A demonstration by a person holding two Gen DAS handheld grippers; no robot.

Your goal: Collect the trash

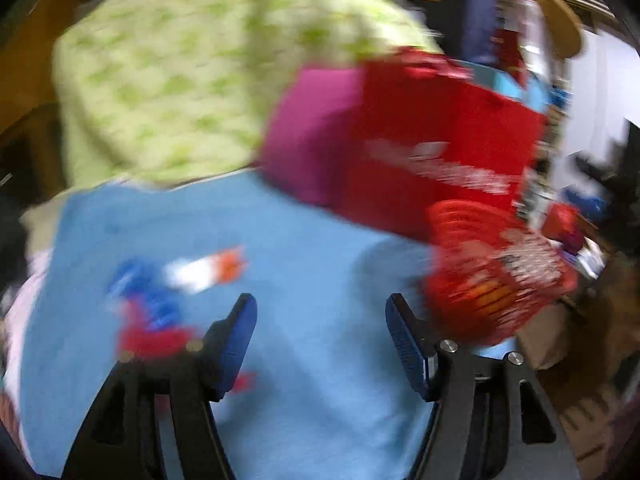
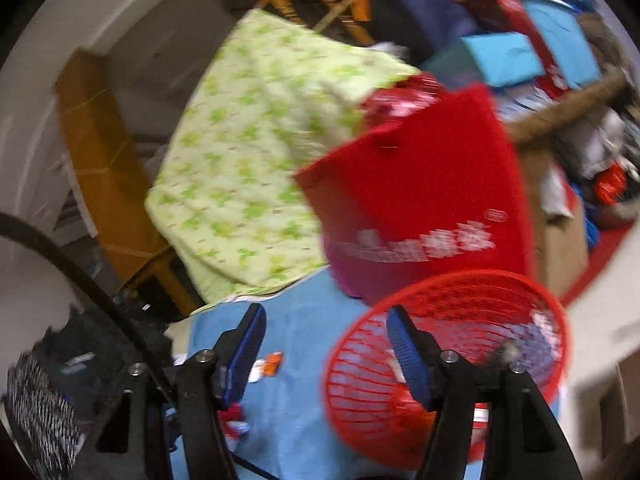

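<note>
In the left wrist view, heavily blurred, the left gripper [image 1: 321, 344] hangs over a light blue cloth [image 1: 312, 272] with its blue-padded fingers [image 1: 236, 344] spread apart and nothing between them. On the cloth, to the left of the fingers, lie scraps of trash: a white and orange wrapper [image 1: 204, 270] and, nearer the left finger, a blue and red wrapper [image 1: 150, 320]. To the right, beside the right finger, stands a red mesh basket [image 1: 496, 276] with some paper-like litter inside, though the blur hides what it is. Behind the basket sits a red bag with white lettering [image 1: 436, 152], a magenta panel on its left side. A pale green patterned quilt [image 1: 180, 80] fills the upper left.

In the right wrist view the right gripper [image 2: 326, 354] is also released, its jaws apart and empty. Its right finger [image 2: 408, 356] stands in front of the near rim of the red mesh basket [image 2: 460, 344]; whether it touches the rim cannot be told. The white and orange wrapper [image 2: 268, 366] lies on the light blue cloth [image 2: 296, 392] just beside the left finger, and a red and blue scrap [image 2: 236, 422] lies lower, partly hidden by that finger. The red bag [image 2: 420, 192] stands behind the basket, the green quilt [image 2: 248, 152] to its left, with a wooden frame [image 2: 100, 152] beyond it.
</note>
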